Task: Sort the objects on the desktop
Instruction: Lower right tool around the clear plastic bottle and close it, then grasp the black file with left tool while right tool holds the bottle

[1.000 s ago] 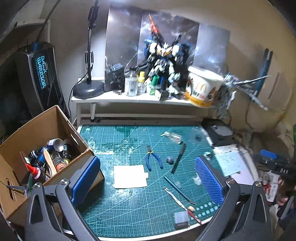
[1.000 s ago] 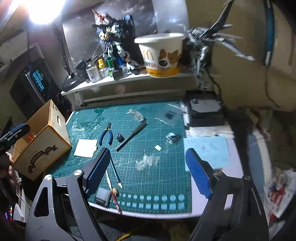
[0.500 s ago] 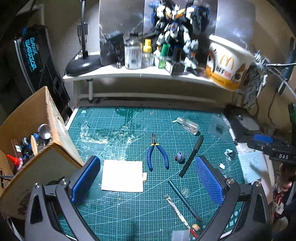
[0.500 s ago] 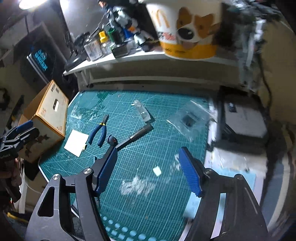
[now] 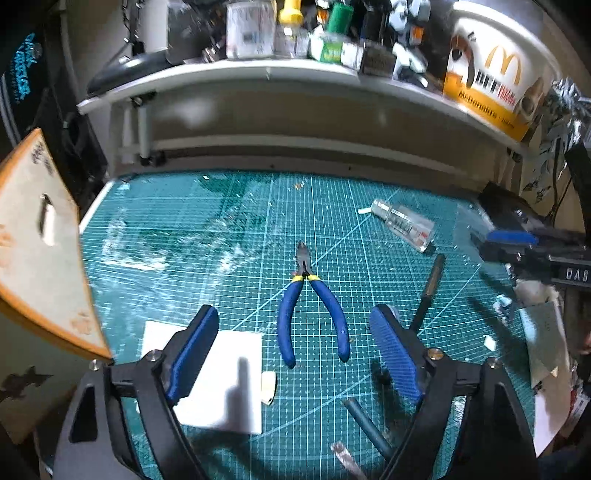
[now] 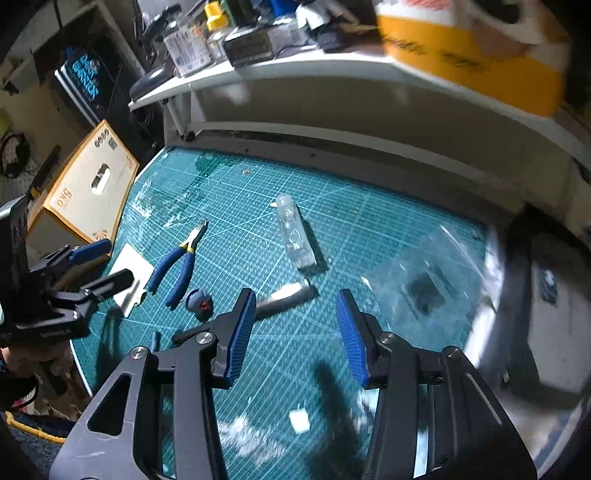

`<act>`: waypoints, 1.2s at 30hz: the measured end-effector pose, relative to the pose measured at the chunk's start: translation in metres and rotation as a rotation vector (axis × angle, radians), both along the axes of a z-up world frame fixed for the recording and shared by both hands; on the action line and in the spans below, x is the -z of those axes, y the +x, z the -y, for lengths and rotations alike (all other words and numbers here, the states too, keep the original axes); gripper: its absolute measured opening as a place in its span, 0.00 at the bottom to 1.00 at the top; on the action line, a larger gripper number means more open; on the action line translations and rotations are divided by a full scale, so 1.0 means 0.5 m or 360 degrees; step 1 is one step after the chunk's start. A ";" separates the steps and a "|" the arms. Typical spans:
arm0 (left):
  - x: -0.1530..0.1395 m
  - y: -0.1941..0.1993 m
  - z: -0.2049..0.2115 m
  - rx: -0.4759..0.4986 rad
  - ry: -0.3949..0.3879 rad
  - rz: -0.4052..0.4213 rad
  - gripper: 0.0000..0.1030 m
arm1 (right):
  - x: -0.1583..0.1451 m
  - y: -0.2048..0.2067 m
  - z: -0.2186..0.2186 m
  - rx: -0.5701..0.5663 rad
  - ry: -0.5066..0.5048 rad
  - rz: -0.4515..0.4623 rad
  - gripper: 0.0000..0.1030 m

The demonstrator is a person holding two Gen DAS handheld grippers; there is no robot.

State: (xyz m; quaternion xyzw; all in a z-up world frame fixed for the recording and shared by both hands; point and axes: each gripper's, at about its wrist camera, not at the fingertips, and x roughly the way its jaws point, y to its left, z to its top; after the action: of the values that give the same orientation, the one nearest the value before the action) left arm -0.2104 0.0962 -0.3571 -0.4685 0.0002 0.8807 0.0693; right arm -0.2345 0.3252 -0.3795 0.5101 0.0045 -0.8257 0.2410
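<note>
Blue-handled pliers (image 5: 312, 314) lie flat on the green cutting mat (image 5: 221, 236), between the spread fingers of the left gripper (image 5: 295, 354).

The left gripper hangs low over the mat, holding nothing, handles pointing toward it. The right gripper (image 6: 295, 332) (also spread, empty) hovers just short of the clear bottle (image 6: 295, 232), the cardboard box (image 6: 88, 184) at far left.

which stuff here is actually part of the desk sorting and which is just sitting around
Part of the job:
- blue-handled pliers on the cutting mat
- clear bottle lying on its side
- black pen-like stick
- cardboard box at the mat's left edge
- left tool and right tool, both open

Just lying about:
- McDonald's bucket on the shelf
- jars and paint bottles
</note>
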 end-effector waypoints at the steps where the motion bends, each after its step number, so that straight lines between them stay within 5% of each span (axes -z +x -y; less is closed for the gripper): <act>1: 0.009 -0.004 -0.003 0.0002 0.0001 0.0019 0.79 | 0.008 -0.010 0.006 -0.0018 0.0003 0.0001 0.41; 16: 0.027 0.024 -0.100 0.0290 0.0176 0.0030 0.74 | 0.079 -0.122 0.056 -0.0198 0.0028 -0.0031 0.37; 24: 0.025 0.027 -0.108 0.0312 0.0172 0.0031 0.74 | 0.105 -0.146 0.080 -0.0265 0.0033 -0.0006 0.20; 36: 0.004 0.045 -0.165 0.0503 0.0108 -0.0068 0.68 | 0.062 -0.105 0.026 -0.0152 -0.0028 0.0007 0.19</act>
State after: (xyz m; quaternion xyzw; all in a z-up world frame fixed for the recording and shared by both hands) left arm -0.1877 0.1788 -0.3594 -0.4412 0.0457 0.8681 0.2226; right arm -0.2870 0.3123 -0.4107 0.5089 0.0210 -0.8121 0.2848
